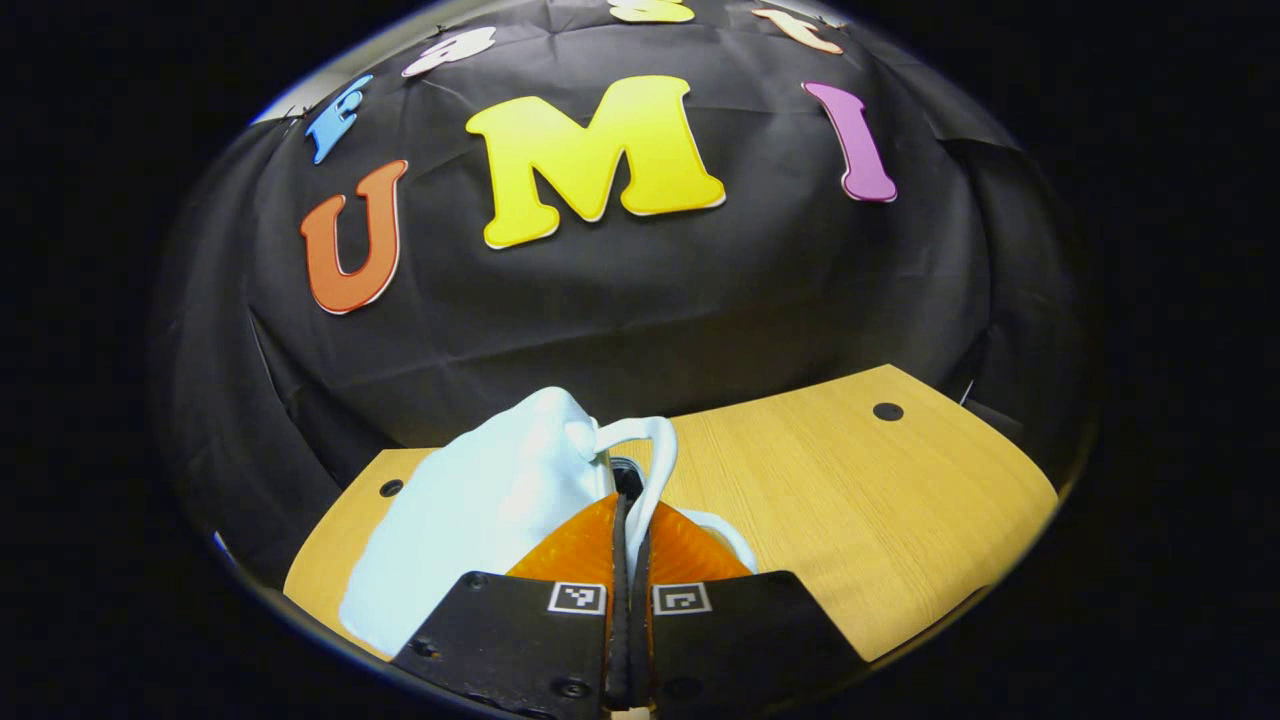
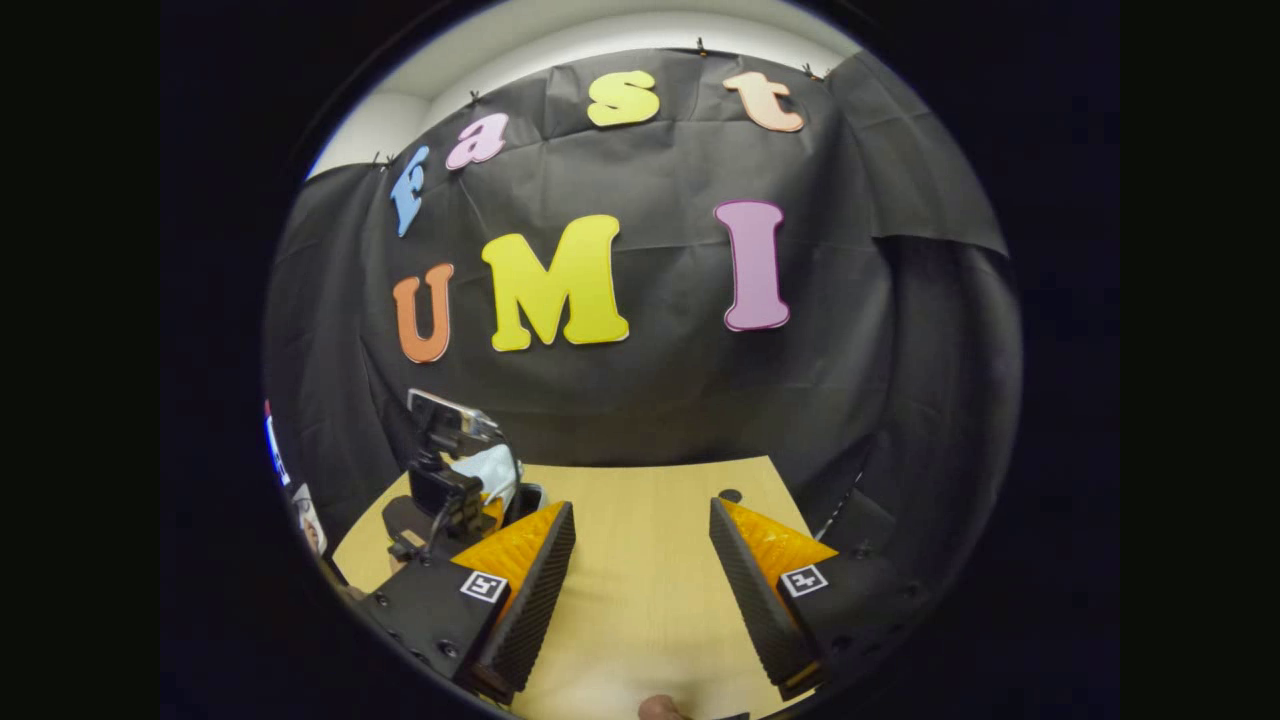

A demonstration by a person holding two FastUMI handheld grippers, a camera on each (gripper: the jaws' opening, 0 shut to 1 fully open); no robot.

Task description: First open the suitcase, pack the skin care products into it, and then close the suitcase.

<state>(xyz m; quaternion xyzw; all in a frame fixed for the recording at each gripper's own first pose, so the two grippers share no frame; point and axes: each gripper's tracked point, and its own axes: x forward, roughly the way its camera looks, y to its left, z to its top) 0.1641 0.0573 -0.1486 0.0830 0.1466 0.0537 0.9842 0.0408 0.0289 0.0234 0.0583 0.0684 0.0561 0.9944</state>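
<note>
White suitcase [image 1: 470,520] at near left of wooden table [image 1: 850,500], handle [image 1: 650,455] pinched in closed left gripper [image 1: 628,560], right gripper [image 2: 640,570] hanging wide open over bare wood; risks thin handle slipping free, shell tipping mid-lift.

Light wooden table [image 1: 860,500] with round dark holes, white suitcase [image 1: 480,510] lying on its left part

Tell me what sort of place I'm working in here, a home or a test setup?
Most likely a staged recording booth, not a home. A black cloth wall hangs right behind a bare wooden table, and the left gripper is shut on the handle of a small white suitcase standing on it.
</note>
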